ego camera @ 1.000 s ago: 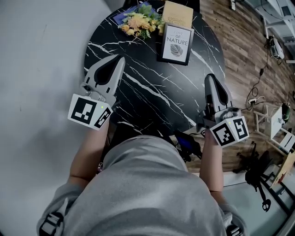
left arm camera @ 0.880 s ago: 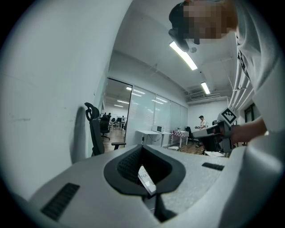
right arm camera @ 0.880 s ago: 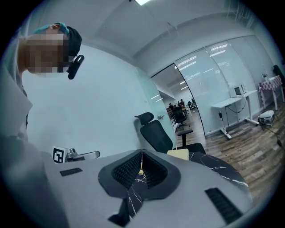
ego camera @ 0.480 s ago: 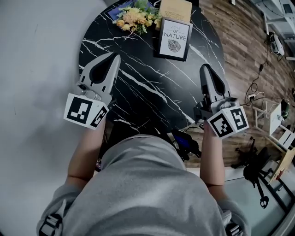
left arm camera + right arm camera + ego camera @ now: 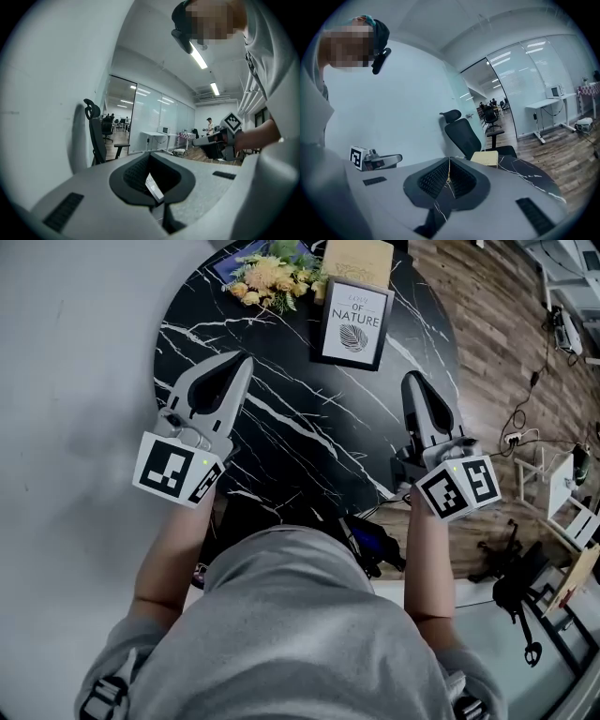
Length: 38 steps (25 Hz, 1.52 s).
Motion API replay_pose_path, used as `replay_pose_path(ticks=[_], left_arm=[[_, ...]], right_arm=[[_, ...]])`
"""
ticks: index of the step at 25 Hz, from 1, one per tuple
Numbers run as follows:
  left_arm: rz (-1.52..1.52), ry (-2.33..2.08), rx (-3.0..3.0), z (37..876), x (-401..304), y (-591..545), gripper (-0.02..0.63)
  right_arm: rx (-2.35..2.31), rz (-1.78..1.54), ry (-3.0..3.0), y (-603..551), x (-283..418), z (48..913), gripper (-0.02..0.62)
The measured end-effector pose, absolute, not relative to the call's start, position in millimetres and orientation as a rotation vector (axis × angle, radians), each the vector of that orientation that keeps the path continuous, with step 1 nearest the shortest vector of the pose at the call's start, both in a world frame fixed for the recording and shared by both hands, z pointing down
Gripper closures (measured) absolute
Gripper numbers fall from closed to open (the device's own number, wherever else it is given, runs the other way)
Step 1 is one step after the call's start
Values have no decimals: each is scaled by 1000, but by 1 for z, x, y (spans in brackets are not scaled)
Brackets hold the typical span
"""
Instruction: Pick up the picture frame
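While left gripper (image 5: 246, 360) and right gripper (image 5: 410, 379) hold fingers together, picture frame (image 5: 352, 323) well ahead, flowers (image 5: 265, 276) beside, tan box (image 5: 356, 259) behind

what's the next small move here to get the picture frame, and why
Probably bring the right gripper forward toward the picture frame, parting its fingers on the way. Both it and the left gripper are shut and empty, short of the frame, which sits at the far side of the table beside the flowers. The right one looks nearer.
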<state>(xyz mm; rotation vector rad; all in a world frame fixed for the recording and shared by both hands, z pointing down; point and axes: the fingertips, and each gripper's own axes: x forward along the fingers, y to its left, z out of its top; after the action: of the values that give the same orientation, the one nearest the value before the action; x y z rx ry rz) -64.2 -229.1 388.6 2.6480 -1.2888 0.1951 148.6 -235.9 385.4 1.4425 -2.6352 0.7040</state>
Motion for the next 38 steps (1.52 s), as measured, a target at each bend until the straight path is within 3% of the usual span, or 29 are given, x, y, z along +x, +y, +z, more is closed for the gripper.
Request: replay_pose_path(ticks=[33,38], left_arm=[[277,-1227,2545,449,-58,-254,600],[284,-1211,2536,457,-54,-254,600]], right_arm=[[1392,921,-2380,-328,173,541,565],[1355,964,-2334,-337,176,564,486]])
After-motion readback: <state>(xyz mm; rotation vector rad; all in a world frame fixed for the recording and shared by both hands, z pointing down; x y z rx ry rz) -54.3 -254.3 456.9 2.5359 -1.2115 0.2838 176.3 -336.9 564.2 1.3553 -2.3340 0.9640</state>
